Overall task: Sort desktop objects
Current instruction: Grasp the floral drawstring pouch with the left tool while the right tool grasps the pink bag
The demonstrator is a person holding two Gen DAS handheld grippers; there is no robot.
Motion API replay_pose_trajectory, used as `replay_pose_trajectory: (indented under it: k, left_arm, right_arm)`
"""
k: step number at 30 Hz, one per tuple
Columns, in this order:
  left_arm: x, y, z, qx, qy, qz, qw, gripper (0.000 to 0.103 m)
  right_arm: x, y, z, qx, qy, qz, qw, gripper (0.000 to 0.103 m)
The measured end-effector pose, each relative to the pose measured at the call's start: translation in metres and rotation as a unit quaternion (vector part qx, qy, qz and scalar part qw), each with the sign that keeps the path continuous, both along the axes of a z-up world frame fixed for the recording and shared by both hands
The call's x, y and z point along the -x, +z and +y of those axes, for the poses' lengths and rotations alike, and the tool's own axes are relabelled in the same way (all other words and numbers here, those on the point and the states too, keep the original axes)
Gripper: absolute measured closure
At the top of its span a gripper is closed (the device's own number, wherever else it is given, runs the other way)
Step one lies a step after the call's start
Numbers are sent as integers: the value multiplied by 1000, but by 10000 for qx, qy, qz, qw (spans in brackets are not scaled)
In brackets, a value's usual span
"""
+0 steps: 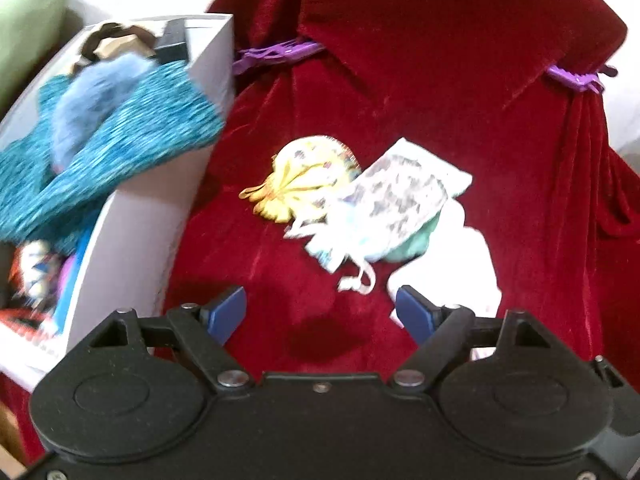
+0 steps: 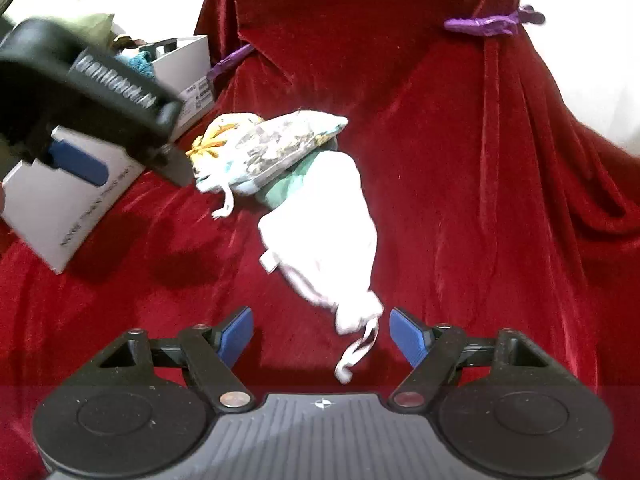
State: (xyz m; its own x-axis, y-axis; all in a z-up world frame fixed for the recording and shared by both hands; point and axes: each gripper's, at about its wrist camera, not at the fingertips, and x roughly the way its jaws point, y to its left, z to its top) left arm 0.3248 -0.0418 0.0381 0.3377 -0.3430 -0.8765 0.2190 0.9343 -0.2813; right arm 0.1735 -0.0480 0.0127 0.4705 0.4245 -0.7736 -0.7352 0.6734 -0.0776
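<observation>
under the patterned pouch (image 2: 280,142), a green item (image 2: 292,188) lies mostly hidden.

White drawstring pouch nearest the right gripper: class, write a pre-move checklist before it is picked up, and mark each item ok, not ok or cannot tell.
1. Right gripper open and holding nothing: ok.
2. White drawstring pouch lies ahead of the right gripper, its cord trailing between the fingers: ok.
3. Pouch free of its neighbours: not ok; the patterned pouch and a green cloth overlap its far end.
4. Left gripper open, nothing between its fingers: ok.
5. Room in the white box: cannot tell; teal fabric spills over its rim.
</observation>
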Motion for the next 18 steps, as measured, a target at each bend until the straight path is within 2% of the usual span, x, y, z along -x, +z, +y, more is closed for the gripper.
replay_pose_trajectory:
  k: [4, 10, 13, 15, 16, 17, 18]
  left_arm:
    - [-22, -7, -13, 117, -9, -20, 9999, 20]
    - [-42, -21, -32, 203, -140, -31, 9997, 19]
    - [-44, -26, -43, 109, -254, -133, 9995, 16]
    - [-47, -33, -50, 78, -323, -78, 9994, 15]
    - [-48, -36, -53, 79, -354, -29, 9993, 16]
    - [-48, -39, -56, 81, -375, -7, 9993, 19]
    - [-47, -41, -58, 107, -404, -35, 9991, 31]
  right_arm:
    - [-9, -11, 9, 10, 55, -196, 9998, 28]
    - [-19, -27, 14, -44, 26, -288, 9996, 30]
    - [-25, -35, 15, -83, -17, -272, 9996, 38]
    - [-28, -39, 14, -137, -51, -157, 9998, 53]
    - [-29, -40, 14, -165, -76, -90, 9998, 56]
    - [-29, -39, 12, -198, -92, -68, 9997, 59]
    - [-27, -38, 12, -219, -86, -59, 9997, 64]
